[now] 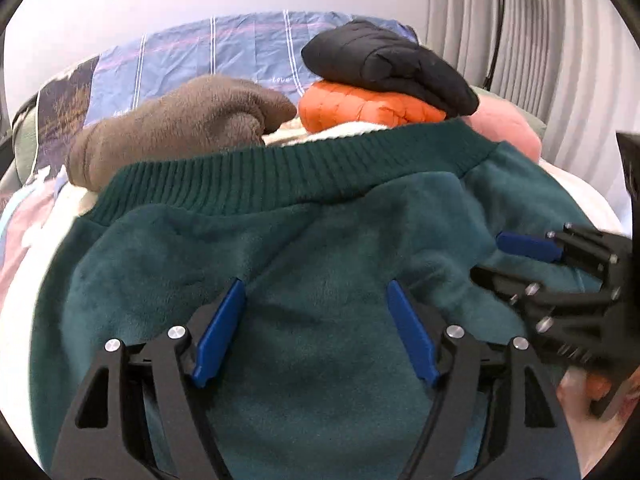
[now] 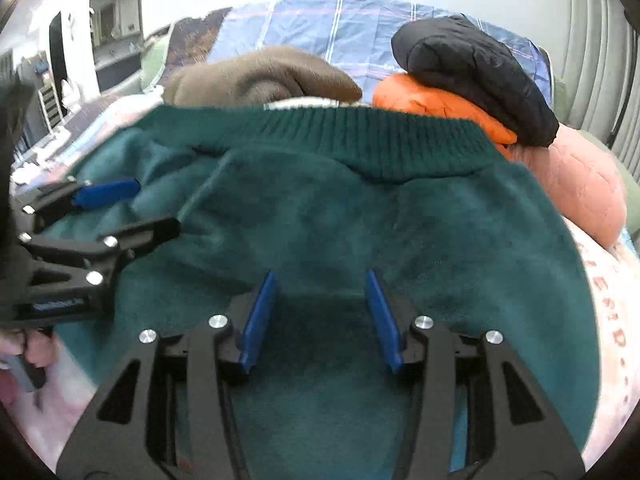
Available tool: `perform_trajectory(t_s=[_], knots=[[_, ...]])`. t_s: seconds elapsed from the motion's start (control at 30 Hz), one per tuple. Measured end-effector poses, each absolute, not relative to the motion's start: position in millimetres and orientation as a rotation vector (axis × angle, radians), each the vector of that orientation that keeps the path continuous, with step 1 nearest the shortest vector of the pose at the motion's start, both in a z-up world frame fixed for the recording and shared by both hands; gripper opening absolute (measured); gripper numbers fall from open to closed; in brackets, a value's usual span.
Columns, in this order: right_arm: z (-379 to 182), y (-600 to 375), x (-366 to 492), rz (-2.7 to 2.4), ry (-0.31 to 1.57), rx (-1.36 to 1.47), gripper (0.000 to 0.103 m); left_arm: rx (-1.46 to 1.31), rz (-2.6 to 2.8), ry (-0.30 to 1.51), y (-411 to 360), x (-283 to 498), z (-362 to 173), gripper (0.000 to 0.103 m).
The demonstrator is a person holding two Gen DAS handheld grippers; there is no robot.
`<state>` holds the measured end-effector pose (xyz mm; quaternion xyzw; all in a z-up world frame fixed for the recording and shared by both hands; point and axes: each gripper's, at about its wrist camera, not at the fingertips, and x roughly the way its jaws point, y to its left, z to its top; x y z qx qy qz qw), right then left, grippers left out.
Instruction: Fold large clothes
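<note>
A dark green fleece sweater point(image 1: 320, 240) lies on the bed, its ribbed hem point(image 1: 280, 176) at the far side. It also shows in the right wrist view point(image 2: 400, 232), with the ribbed hem point(image 2: 360, 136) on top. My left gripper point(image 1: 316, 284) is open, its blue fingers point(image 1: 218, 332) just above the fleece and holding nothing. My right gripper point(image 2: 322, 276) is open too, low over the fleece. Each gripper shows in the other's view: the right one point(image 1: 496, 256) at the right edge, the left one point(image 2: 156, 204) at the left edge, both open.
Behind the sweater lie a brown fleece garment point(image 1: 180, 124), a folded orange puffer jacket point(image 1: 368, 108) with a black puffer jacket point(image 1: 388, 64) on it, and a pink quilted garment point(image 2: 576, 184). A blue plaid duvet point(image 1: 224, 52) lies along the wall. Curtains point(image 1: 540, 40) hang at right.
</note>
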<state>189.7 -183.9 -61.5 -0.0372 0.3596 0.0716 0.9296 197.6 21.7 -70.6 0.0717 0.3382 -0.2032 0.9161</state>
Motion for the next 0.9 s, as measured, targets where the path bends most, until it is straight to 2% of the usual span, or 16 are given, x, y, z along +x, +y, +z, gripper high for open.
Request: perform_trajectory(t_s=[0.07,0.1,0.13,0.2,0.23,0.27,0.33,0.47,0.5,0.57,0.6,0.9], knots=[[-43,-204,168,0.128,0.683,-0.008,0.045,0.121,-0.410,0.670,31,184,-57,0.075],[-36,-218,163,0.091,0.653,0.016,0.046,0.099,-0.406,0.659,38,178,-52,0.077],[-32,-233,157,0.036,0.635,0.030,0.053,0.082,-0.397,0.649,47,173,-48,0.079],[-45,-262,162,-0.092,0.713,0.031,0.064,0.112,-0.288,0.678,66,173,-55,0.086],[-58,-279,166,-0.029,0.759,0.100,0.066,0.130,-0.216,0.717,77,179,-67,0.090],[-64,-288,167,0.001,0.764,0.145,0.066,0.094,-0.193,0.763,94,186,-83,0.101],[-60,-279,163,-0.031,0.752,0.109,0.067,-0.029,-0.223,0.777,111,184,-93,0.100],[-49,-245,156,-0.139,0.715,-0.052,0.068,0.042,-0.175,0.756,92,163,-76,0.096],[-44,-244,148,-0.135,0.714,-0.033,0.068,0.020,-0.184,0.755,96,156,-73,0.096],[-35,-253,135,-0.112,0.712,0.090,0.077,-0.011,-0.160,0.736,110,144,-68,0.096],[-32,-256,128,-0.099,0.708,0.143,0.078,-0.018,-0.129,0.728,120,141,-65,0.096],[8,-194,124,0.054,0.605,0.083,0.078,-0.294,-0.074,0.819,193,149,-77,0.096]])
